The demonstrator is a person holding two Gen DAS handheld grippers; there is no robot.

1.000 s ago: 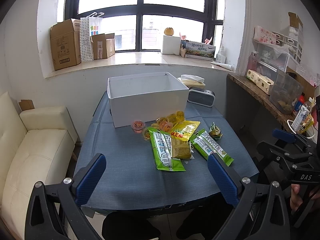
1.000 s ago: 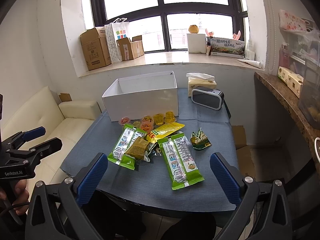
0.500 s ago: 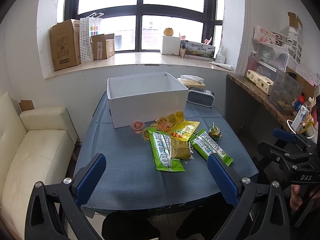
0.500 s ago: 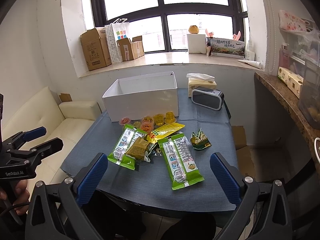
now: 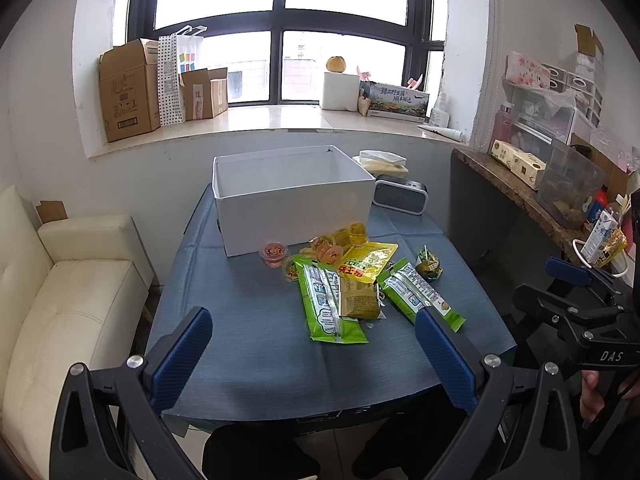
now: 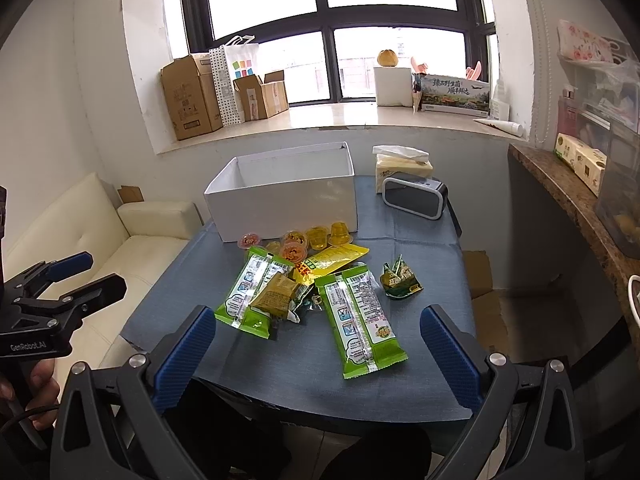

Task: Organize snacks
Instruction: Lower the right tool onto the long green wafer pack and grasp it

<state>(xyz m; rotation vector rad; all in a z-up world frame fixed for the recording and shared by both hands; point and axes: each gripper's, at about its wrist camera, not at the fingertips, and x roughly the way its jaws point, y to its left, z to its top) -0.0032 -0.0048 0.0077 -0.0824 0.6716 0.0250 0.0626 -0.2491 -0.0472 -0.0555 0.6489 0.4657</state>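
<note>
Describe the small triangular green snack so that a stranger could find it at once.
Start at the white box on the blue table; the snacks lie in a pile before it. The triangular green packet lies alone at the pile's right edge, beside a long green packet, and is the only small, puffed, pyramid-like one.

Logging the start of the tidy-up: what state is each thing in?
White box: open-topped, looks empty.
Left hand-held gripper: open, holding nothing.
Right hand-held gripper: open, holding nothing.
Green snack packs: sealed, flat on table.
Jelly cups: sealed, beside the box.
</note>
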